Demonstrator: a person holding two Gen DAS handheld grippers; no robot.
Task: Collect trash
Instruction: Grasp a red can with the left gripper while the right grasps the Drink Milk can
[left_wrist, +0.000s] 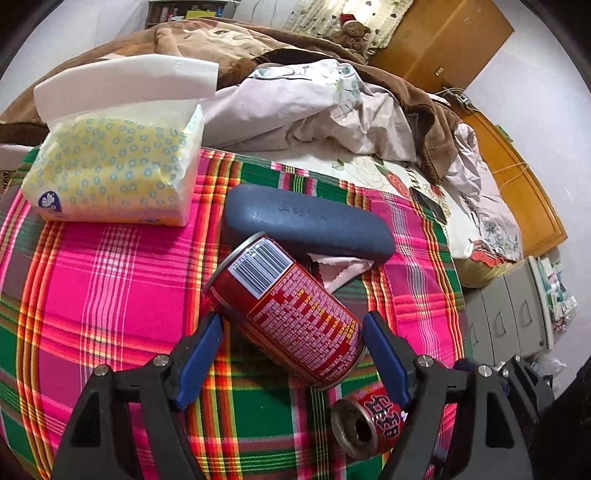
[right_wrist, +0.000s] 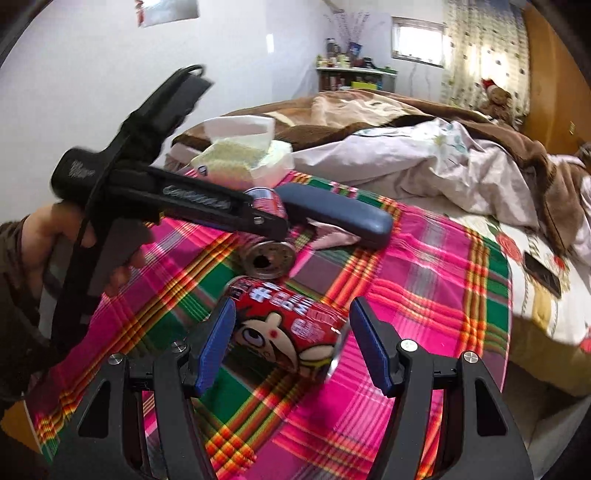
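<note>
Two red drink cans lie on their sides on a pink and green plaid cloth (left_wrist: 110, 280). My left gripper (left_wrist: 291, 332) is open, its blue pads on either side of the barcode can (left_wrist: 284, 306), not closed on it. The second can (left_wrist: 365, 424) with its open top lies just beyond my right pad. In the right wrist view my right gripper (right_wrist: 291, 332) is open around that cartoon-face can (right_wrist: 284, 325). The left gripper's body (right_wrist: 177, 199) reaches over the barcode can (right_wrist: 267, 254) there.
A dark blue glasses case (left_wrist: 306, 221) with a pink cloth (left_wrist: 340, 269) under it lies behind the cans. A tissue pack (left_wrist: 110, 170) stands at the back left. Rumpled bedding (left_wrist: 332, 110) lies beyond, a phone (right_wrist: 543, 275) on the bed, grey drawers (left_wrist: 509, 310) at right.
</note>
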